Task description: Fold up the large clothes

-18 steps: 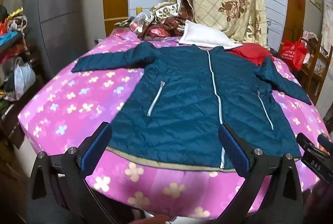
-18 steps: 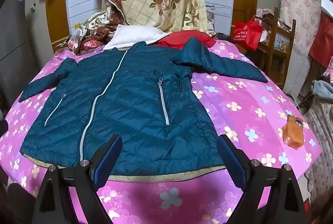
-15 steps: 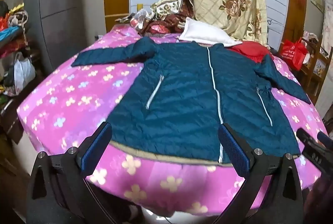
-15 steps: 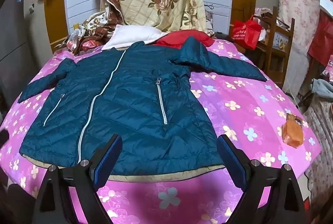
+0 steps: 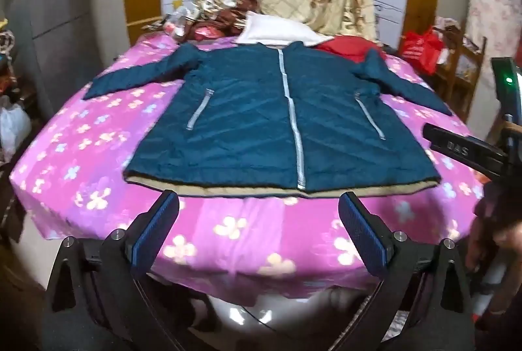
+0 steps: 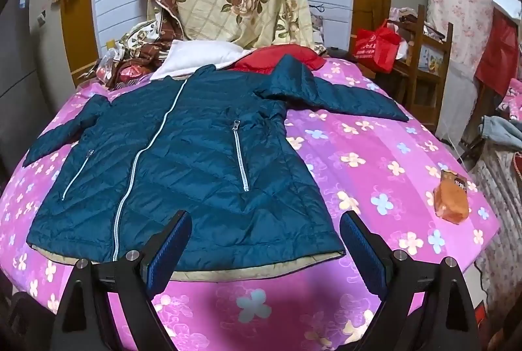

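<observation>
While both the left gripper (image 5: 257, 230) and right gripper (image 6: 266, 248) gape wide and empty, a quilted teal jacket (image 6: 182, 174) lies flat, collar pointing away, hem nearest, on the pink floral bed (image 6: 375, 155).

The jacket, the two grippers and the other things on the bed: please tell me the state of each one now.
Teal jacket: spread flat, front up, zipped, sleeves out, unfolded.
Left gripper: fingers open, empty, short of the hem.
Right gripper: fingers open, empty, over the hem.
Orange packet: lying on the bedspread, apart from the jacket.
</observation>
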Demonstrator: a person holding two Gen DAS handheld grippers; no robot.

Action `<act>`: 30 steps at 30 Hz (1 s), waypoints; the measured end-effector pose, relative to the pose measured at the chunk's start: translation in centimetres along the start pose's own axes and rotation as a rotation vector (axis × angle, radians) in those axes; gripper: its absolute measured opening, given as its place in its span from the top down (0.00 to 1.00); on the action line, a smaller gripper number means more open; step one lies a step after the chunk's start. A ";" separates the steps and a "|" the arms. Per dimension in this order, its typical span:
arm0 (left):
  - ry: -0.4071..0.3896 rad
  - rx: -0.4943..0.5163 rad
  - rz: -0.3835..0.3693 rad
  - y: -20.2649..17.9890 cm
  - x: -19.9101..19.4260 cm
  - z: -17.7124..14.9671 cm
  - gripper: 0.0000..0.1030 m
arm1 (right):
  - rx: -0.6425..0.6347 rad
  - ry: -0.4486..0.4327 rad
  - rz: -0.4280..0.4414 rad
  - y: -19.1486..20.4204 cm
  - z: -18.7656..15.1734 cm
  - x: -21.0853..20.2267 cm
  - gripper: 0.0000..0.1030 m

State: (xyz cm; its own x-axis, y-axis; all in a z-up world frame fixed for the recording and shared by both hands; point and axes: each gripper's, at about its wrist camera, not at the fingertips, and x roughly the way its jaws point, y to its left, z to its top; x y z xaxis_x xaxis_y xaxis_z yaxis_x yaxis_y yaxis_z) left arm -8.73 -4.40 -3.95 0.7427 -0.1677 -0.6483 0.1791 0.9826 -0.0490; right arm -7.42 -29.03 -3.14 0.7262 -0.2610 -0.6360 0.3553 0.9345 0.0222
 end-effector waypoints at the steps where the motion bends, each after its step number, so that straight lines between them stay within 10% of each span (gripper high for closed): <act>1: 0.005 0.004 -0.012 -0.1 0.0 0.0 0.04 | 0.003 0.000 0.000 0.0 -0.1 0.0 0.12; 8: -0.003 0.046 -0.030 -1.0 -0.4 0.6 0.04 | 0.018 0.002 0.000 -0.5 -0.1 -0.1 0.12; 17: -0.019 -0.048 0.221 5.4 0.9 4.3 0.04 | 0.033 -0.002 -0.012 -0.8 -0.4 0.3 0.12; 30: 0.092 -0.122 0.280 10.4 2.8 4.0 0.04 | -0.010 0.002 0.014 0.2 -0.9 0.7 0.12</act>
State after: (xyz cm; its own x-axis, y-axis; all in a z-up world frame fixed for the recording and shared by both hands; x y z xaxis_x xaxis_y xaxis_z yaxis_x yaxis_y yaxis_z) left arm -2.21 5.07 -3.27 0.6895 0.1131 -0.7154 -0.1070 0.9928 0.0538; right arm -7.31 -28.80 -4.27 0.7297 -0.2476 -0.6374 0.3393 0.9404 0.0231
